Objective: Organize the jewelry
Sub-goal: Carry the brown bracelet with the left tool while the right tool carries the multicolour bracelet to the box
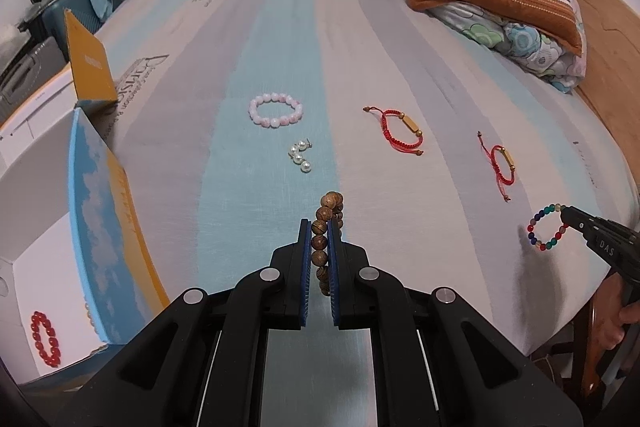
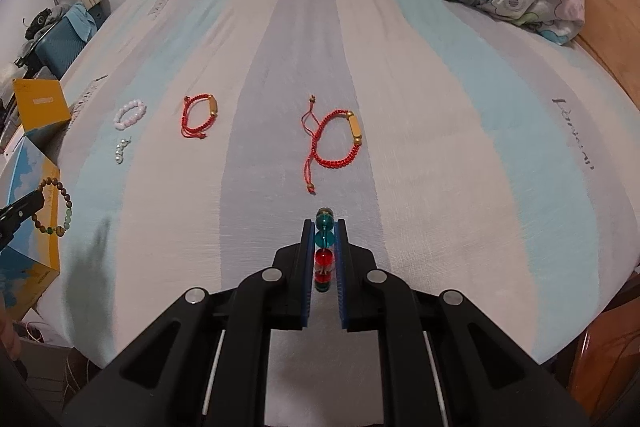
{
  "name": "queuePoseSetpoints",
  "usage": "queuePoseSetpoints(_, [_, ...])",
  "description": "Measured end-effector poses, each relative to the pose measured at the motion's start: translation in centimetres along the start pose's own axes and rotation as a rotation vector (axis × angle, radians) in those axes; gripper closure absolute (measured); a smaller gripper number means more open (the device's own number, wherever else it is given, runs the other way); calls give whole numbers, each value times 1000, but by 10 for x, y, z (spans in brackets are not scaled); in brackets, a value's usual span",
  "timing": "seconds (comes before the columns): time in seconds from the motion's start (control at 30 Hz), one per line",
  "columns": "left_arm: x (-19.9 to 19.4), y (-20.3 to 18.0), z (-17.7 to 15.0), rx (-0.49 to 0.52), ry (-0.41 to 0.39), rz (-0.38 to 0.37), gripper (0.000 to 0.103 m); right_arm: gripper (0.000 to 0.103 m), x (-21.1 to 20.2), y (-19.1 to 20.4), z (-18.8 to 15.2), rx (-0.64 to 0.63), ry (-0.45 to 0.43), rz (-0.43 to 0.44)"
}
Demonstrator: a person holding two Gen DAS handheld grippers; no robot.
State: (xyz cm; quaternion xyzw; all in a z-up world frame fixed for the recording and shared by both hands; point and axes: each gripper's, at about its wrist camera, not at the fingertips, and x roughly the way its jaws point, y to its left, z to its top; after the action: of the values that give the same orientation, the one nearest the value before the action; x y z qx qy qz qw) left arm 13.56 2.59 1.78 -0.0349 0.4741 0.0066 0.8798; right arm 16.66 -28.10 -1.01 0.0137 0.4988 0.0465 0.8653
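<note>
Left gripper (image 1: 319,227) clamps wooden bead bracelet (image 1: 329,215); right gripper (image 2: 324,227) clamps multicolour bead bracelet (image 2: 324,239), both apparently lifted off bed (image 1: 460,247). Red bead bracelet (image 1: 45,339) already in box (image 1: 104,211) at left edge. Pink bracelet (image 1: 275,110), pearl earrings (image 1: 300,157), two red cord bracelets (image 1: 402,131) left.

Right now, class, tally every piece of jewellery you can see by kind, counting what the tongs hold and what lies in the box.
Beaded bracelets: 4 (pink, brown wooden, multicoloured glass, red in the box)
Red cord bracelets with a gold bar: 2
Pearl earring clusters: 1
Total: 7
</note>
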Motion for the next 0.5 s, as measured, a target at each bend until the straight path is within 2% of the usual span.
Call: queuePoseSetpoints(0.5, [-43, 11, 6, -8, -35, 7, 96, 94, -40, 17, 5, -12, -47, 9])
